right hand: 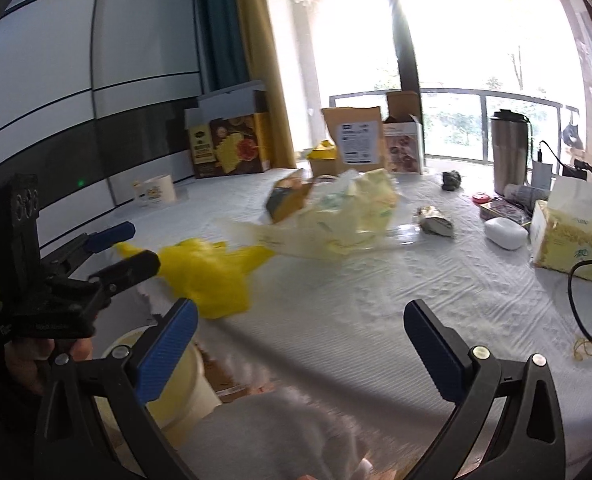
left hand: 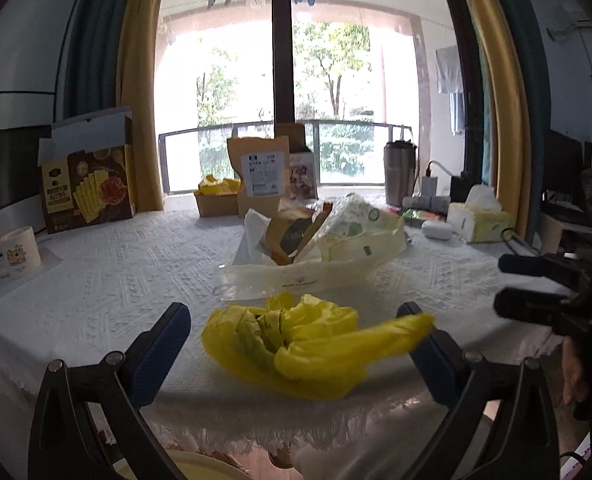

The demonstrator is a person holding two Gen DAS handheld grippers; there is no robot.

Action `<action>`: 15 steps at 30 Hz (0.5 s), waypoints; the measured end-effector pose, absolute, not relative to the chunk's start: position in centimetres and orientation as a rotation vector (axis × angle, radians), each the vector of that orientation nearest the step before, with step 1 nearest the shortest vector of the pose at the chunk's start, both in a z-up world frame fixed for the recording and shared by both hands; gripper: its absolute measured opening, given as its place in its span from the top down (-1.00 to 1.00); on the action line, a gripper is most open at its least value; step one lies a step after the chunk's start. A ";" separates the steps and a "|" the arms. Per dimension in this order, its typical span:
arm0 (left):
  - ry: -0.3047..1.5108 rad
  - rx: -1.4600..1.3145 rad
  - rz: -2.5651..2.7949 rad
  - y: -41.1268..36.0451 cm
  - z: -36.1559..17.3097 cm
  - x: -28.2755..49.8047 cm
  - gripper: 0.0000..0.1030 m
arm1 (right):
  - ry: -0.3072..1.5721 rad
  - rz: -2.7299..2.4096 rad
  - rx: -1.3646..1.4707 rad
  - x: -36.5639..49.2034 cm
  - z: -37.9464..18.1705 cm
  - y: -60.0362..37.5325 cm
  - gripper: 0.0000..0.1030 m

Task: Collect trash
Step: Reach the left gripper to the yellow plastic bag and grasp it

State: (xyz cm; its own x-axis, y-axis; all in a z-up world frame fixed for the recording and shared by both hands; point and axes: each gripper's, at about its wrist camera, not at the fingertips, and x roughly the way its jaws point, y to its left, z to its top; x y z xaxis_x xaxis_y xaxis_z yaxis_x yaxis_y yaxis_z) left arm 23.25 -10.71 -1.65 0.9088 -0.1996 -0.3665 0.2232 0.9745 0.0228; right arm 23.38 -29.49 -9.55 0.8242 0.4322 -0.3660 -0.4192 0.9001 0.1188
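Since both tools hang at the near edge of the table (right hand: pixel 335 300), the closest thing to note is the left gripper (left hand: pixel 296 344), its blue pads spread wide either side of a crumpled yellow plastic bag (left hand: pixel 296 344). One twisted tail of the bag drapes against the right-side pad, but the jaws do not pinch it, so by my reading the bag is not yet picked up. It lies on the white cloth right at the table's lip. Below that edge, a pale round rim (right hand: pixel 168 364) shows, possibly a bin, though I cannot tell for certain. The right gripper (right hand: pixel 299 348) is also splayed wide and carries nothing, hovering over bare cloth.

Just beyond the yellow bag sits a heap of cream plastic bags and brown snack wrappers (left hand: pixel 319 232), untouched. Near it lies a crumpled foil scrap (right hand: pixel 435 220), with a dark wad (right hand: pixel 451 180) further back. Judging from all this, collection has barely begun: most litter remains on the table. Farther off stand a mug (left hand: pixel 16 252), a biscuit box (left hand: pixel 88 184), a tissue pack (right hand: pixel 571 232) and a steel flask (right hand: pixel 509 152), which look like keepers.
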 end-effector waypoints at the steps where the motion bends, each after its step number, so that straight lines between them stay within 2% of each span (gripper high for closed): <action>1: 0.391 0.062 -0.216 -10.8 -2.1 24.1 -0.99 | 0.397 0.449 0.036 23.8 -9.7 -29.8 -0.99; 6: 0.459 0.063 -0.212 -10.9 -4.1 26.5 -0.98 | 0.393 0.431 0.061 26.8 -9.9 -30.9 -0.99; 12: 0.482 0.078 -0.211 -11.0 -5.0 27.7 -0.50 | 0.395 0.427 0.111 30.3 -9.5 -30.6 -0.99; 14: 0.477 0.088 -0.206 -11.2 -5.0 27.8 -0.24 | 0.391 0.428 0.112 31.0 -9.2 -30.1 -0.99; 15: 0.474 0.095 -0.203 -11.2 -5.0 27.8 -0.18 | 0.392 0.426 0.107 31.6 -9.0 -29.8 -0.99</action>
